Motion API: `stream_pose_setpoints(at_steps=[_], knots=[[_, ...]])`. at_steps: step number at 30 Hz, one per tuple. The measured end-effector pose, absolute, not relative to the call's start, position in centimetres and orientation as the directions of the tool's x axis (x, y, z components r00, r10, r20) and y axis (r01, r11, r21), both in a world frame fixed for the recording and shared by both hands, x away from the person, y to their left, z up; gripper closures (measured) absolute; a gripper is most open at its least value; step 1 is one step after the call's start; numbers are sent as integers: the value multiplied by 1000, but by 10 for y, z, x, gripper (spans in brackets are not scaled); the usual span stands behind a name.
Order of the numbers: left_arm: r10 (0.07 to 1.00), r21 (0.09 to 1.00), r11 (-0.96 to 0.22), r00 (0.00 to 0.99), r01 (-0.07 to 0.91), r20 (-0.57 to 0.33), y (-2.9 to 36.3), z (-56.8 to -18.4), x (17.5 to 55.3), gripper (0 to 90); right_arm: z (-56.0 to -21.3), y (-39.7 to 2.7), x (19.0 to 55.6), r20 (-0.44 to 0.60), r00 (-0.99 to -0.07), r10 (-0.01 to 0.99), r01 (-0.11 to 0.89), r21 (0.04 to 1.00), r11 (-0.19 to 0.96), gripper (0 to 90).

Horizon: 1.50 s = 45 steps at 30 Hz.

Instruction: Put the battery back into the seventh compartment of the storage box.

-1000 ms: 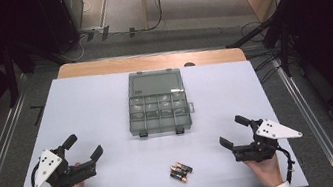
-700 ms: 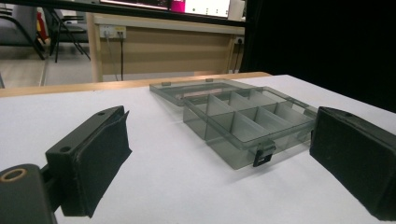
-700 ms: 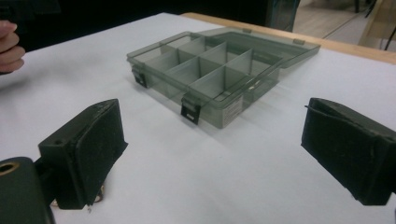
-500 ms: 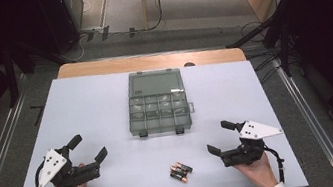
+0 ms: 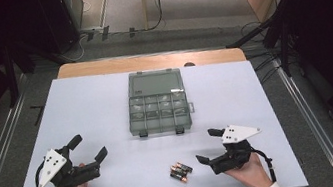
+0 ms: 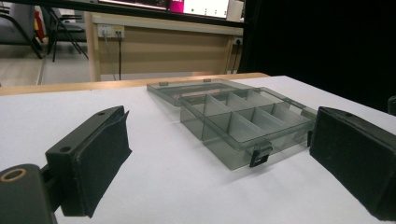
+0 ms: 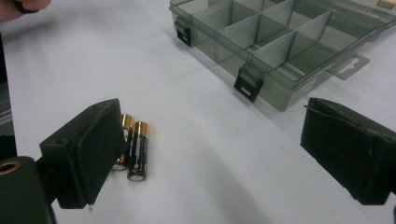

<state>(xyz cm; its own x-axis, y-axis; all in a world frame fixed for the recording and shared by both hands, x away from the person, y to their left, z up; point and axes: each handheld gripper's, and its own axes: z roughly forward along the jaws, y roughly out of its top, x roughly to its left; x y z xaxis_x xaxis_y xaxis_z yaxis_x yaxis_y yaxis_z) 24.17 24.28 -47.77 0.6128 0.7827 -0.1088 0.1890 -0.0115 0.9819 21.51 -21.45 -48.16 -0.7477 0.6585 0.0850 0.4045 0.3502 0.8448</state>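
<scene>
Batteries [image 5: 181, 170] loose on white table [image 5: 105, 103], right hand-held gripper [image 5: 208, 145] just beside, both jaws wide apart, empty

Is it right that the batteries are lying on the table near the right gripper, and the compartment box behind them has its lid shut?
Not quite. The batteries do lie on the table near the right gripper, but the compartment box is open: its lid is folded back flat, and the dividers stand exposed. The high view shows this, as does the left gripper view.
</scene>
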Motion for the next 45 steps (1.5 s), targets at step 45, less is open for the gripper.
stream_pose_setpoints(at_steps=[45], knots=[[774,981,-22,624,193,-105,240,-478,242,45,-464,-126,251,76,-811,580,566,352,745,186]])
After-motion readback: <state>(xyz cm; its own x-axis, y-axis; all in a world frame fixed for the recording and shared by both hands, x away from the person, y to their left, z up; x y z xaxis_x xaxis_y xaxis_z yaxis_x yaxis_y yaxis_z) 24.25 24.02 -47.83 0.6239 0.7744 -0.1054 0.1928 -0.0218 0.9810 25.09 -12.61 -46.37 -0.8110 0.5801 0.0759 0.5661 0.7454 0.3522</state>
